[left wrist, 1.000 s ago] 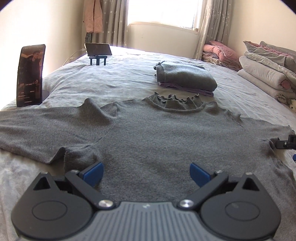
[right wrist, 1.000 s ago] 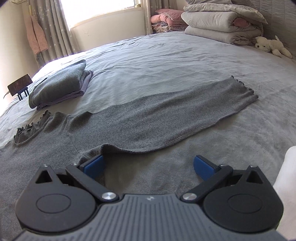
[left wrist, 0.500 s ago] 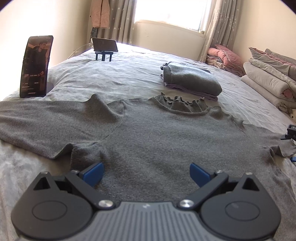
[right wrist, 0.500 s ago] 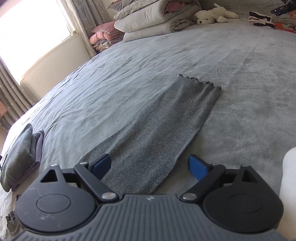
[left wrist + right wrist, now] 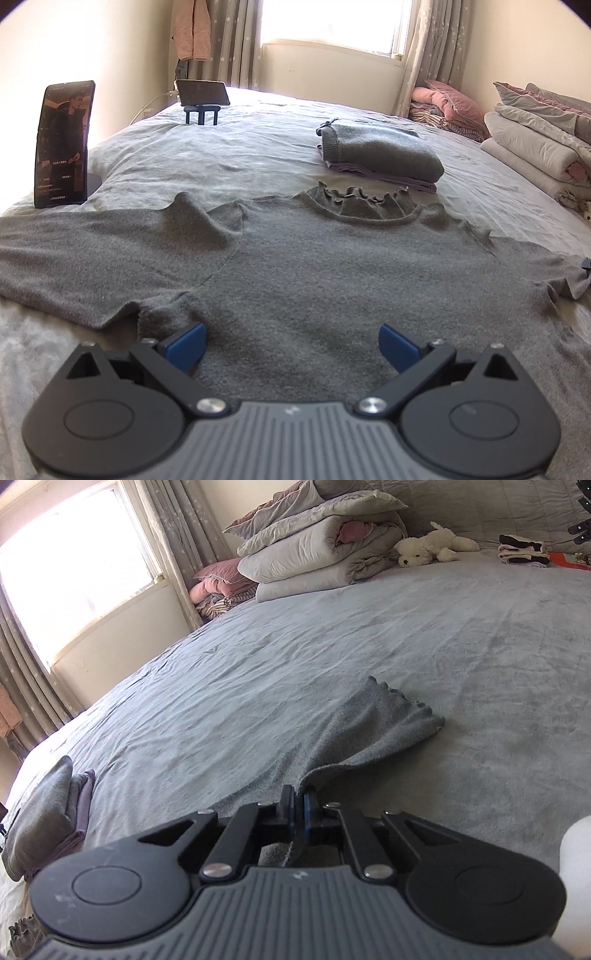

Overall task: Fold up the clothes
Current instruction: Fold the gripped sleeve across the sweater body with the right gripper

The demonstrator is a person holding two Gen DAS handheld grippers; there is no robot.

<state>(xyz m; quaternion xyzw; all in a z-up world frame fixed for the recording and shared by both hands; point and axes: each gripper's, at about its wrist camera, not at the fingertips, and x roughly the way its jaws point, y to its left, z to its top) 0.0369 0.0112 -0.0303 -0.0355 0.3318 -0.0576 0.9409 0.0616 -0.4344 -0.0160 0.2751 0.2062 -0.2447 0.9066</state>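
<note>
Right wrist view shows what has changed: a second ago our right tool [image 5: 300, 805] stood wide open over the sleeve [image 5: 369, 731], and now its blue pads are clamped on a pinch of that sleeve, near its middle, the frilled cuff lying beyond on the bed [image 5: 480, 635]. Our left tool [image 5: 291, 341] has not moved; it hovers open over the near body of the grey sweater [image 5: 314, 266], which lies flat across the bed, gripping nothing. With the sleeve caught, we judge the first fold, sleeve across the body, can begin.
</note>
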